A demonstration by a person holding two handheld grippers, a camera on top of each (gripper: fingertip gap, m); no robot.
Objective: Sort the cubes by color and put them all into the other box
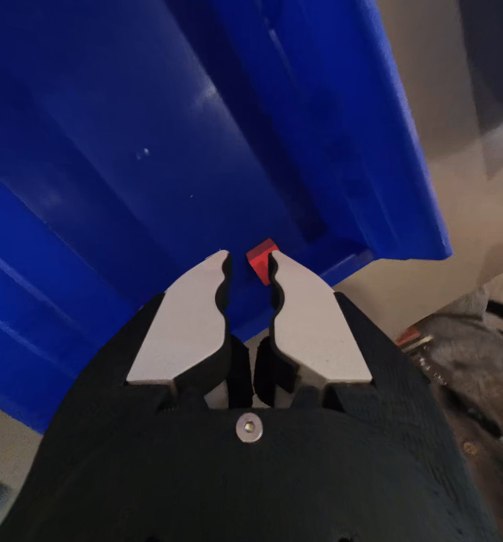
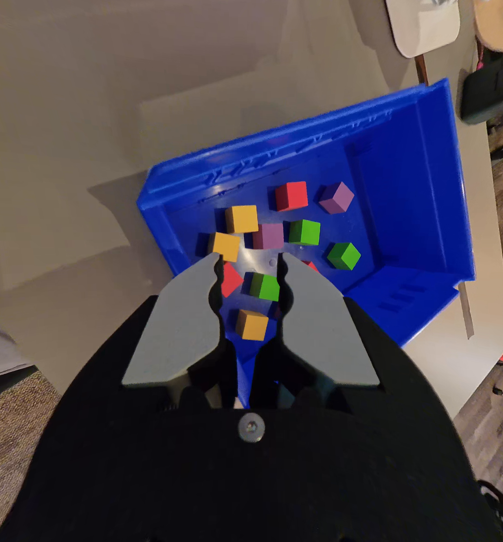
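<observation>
Well, the left gripper (image 1: 249, 256) is down inside the blue bin (image 1: 127, 146), jaws parted a little, its right tip touching or just beside a red cube (image 1: 259, 258) on the floor, nothing pinched. The right gripper (image 2: 248, 258) hangs above that bin (image 2: 420, 205), jaws spread and empty, looking down on the loose coloured cubes, a green cube (image 2: 264, 286) nearest between its fingers.

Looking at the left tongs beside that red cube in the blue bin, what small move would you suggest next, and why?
Probably nudge the left tongs slightly rightward. They are open, but the red cube inside the blue bin sits off-centre, against the right finger rather than squarely in the gap. Centring first should make closing cleaner.
</observation>
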